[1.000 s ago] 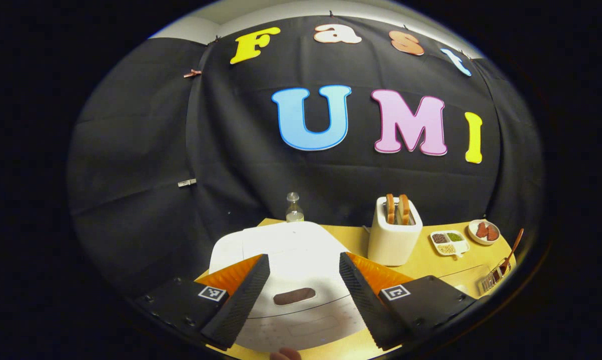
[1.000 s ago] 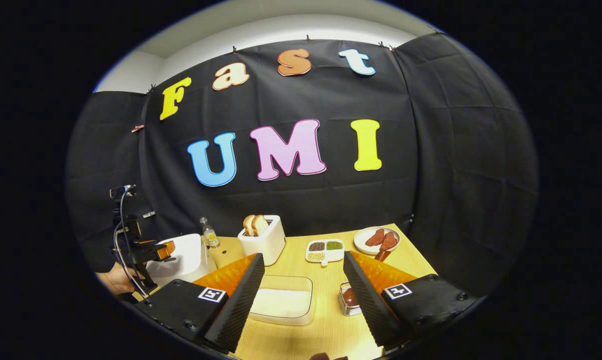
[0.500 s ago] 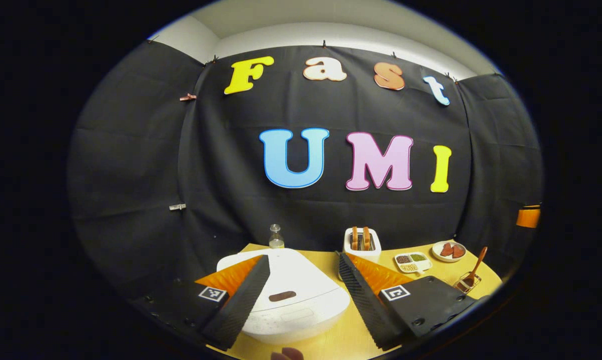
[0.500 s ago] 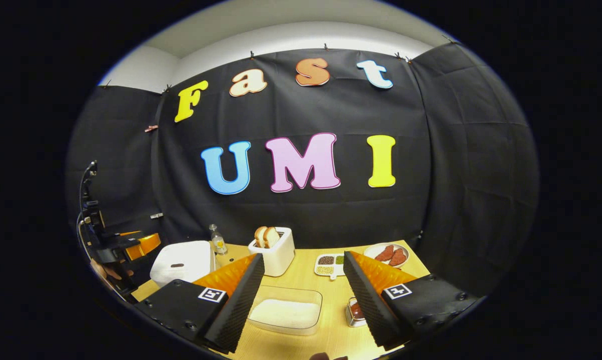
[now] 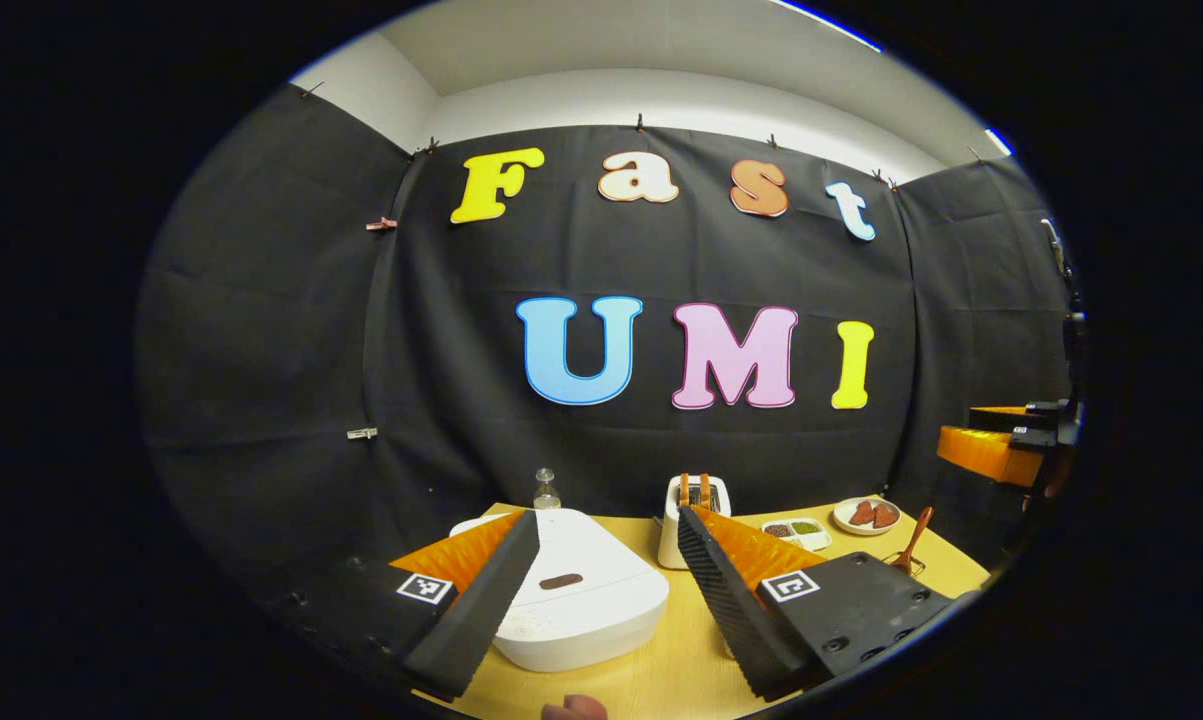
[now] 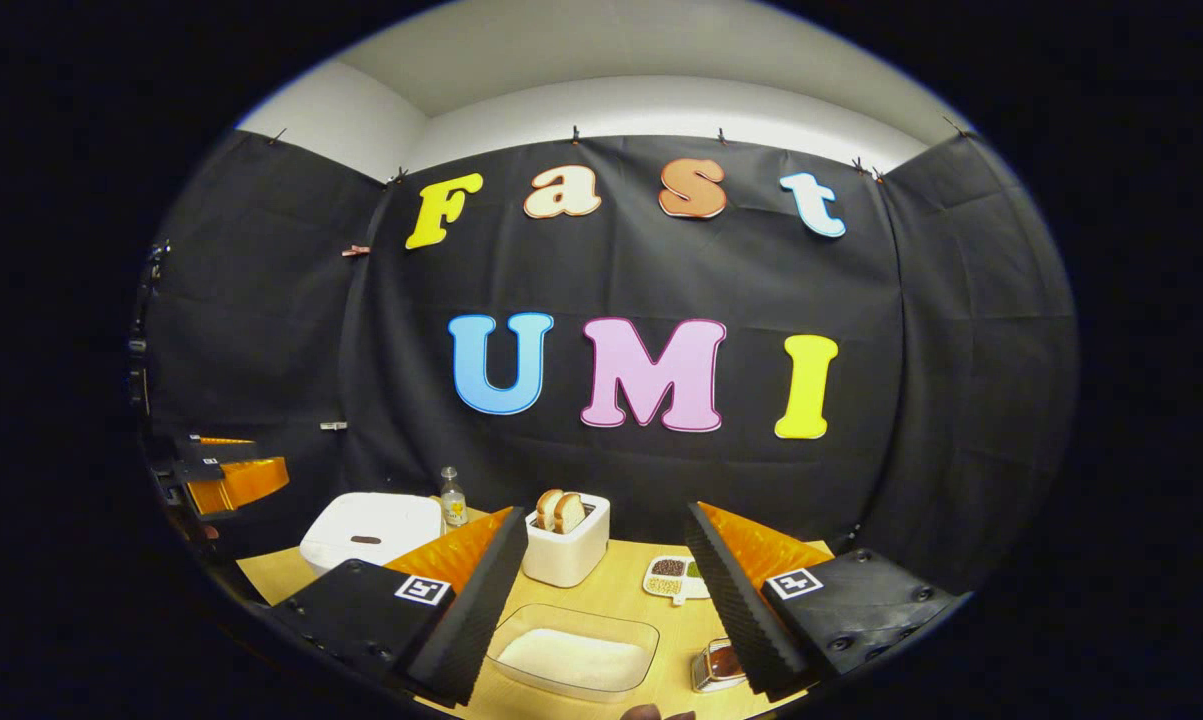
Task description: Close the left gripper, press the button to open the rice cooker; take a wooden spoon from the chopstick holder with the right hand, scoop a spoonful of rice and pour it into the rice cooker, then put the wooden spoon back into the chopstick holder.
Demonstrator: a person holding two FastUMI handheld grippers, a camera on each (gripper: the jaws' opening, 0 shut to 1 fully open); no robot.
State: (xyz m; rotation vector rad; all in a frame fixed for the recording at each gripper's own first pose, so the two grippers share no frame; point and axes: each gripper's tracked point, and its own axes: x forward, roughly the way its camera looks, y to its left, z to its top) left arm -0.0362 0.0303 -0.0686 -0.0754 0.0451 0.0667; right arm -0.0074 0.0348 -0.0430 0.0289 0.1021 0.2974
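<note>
One white rice cooker (image 5: 581, 600) stands with its lid down at the left end of the wooden table (image 5: 661, 670), its dark button (image 5: 561, 581) on the top. Just behind the cooker stands a small bottle (image 5: 546, 490), and to its right a white toaster (image 6: 566, 552) with bread. In front of the toaster lies a clear container of rice (image 6: 573, 652). Farther right of the cooker, the wooden spoon (image 5: 912, 540) leans in the chopstick holder (image 6: 716, 667). The left gripper (image 5: 601, 610) hangs before the cooker with fingers spread and holding nothing; the right gripper (image 6: 601, 610) is spread too, above the rice container.
</note>
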